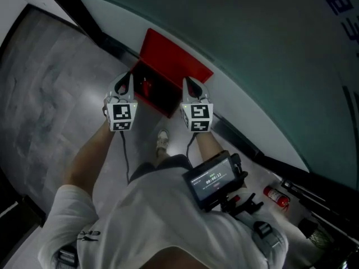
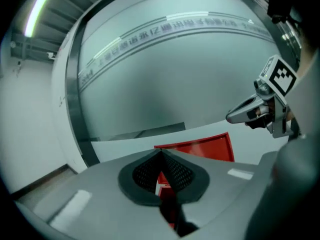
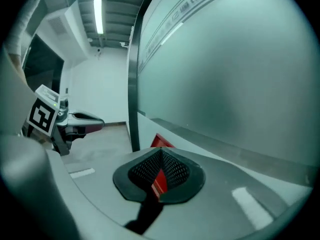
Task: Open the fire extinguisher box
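The red fire extinguisher box (image 1: pixel 174 60) stands on the floor against the frosted glass wall, its lid tipped back and its dark inside (image 1: pixel 160 94) showing. My left gripper (image 1: pixel 130 78) hangs over the box's left end and is shut with nothing in it. Over the box's right end my right gripper (image 1: pixel 188 83) is shut and empty too. In the left gripper view the jaws (image 2: pixel 161 153) meet at their tips, with the red box (image 2: pixel 210 146) beyond and the right gripper (image 2: pixel 250 115) to the right. The right gripper view shows closed jaws (image 3: pixel 161 151), a corner of the box (image 3: pixel 161 141) and the left gripper (image 3: pixel 85 121).
A small red fire extinguisher (image 1: pixel 276 196) lies on the floor at the right by the wall's base. The person's shoe (image 1: pixel 162 140) stands just in front of the box. A screen device (image 1: pixel 210 181) hangs at the person's chest. A dark metal post (image 3: pixel 133 84) divides the glass wall.
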